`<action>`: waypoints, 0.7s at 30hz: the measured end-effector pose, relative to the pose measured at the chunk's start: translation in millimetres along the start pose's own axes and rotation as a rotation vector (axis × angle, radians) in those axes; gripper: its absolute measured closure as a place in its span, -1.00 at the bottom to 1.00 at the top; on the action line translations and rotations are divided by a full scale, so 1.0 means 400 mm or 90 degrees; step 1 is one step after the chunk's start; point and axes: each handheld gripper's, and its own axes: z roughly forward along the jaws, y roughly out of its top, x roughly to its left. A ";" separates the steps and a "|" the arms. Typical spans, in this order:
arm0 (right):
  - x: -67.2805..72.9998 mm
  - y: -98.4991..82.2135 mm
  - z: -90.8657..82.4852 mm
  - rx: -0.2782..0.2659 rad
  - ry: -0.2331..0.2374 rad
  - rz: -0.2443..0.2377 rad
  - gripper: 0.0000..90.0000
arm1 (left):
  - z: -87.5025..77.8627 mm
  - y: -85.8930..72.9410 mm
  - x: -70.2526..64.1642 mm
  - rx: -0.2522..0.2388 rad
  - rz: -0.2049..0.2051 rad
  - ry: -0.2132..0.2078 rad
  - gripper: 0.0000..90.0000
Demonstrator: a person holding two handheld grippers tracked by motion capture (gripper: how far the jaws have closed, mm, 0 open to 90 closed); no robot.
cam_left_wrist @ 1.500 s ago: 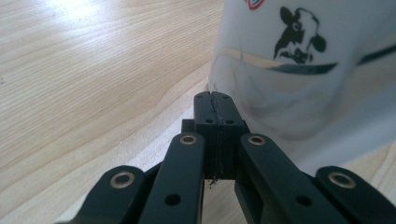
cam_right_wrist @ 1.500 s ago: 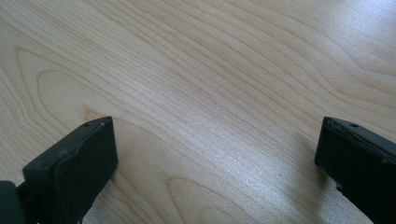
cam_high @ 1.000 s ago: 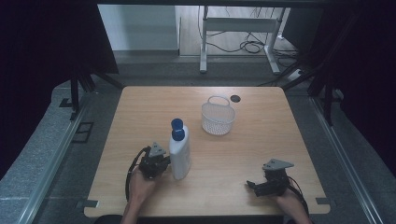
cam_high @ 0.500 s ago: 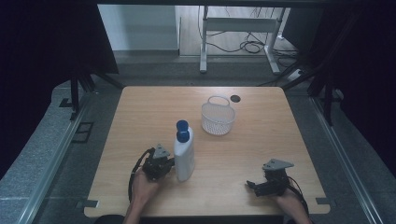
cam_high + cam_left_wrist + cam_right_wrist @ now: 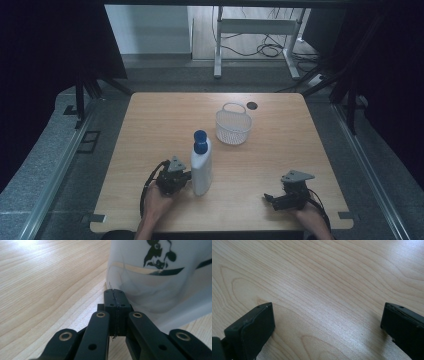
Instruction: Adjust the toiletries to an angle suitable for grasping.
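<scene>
High view: bottle mid-table, upright

Tabletop: pale wood with plain grain lines, smooth, satin sheen under the light. Bottle: white, slightly translucent plastic, smooth and softly glossy, black printed mark on its side, blue plastic cap; basket: white openwork mesh, plastic by its look. Left tongs and right tongs: matt black plastic, the left with brass-coloured metal rivets at the links
</scene>
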 end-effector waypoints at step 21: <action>0.000 0.000 0.000 0.000 0.000 0.000 -1.00 | 0.006 0.000 -0.044 0.010 0.016 -0.019 0.98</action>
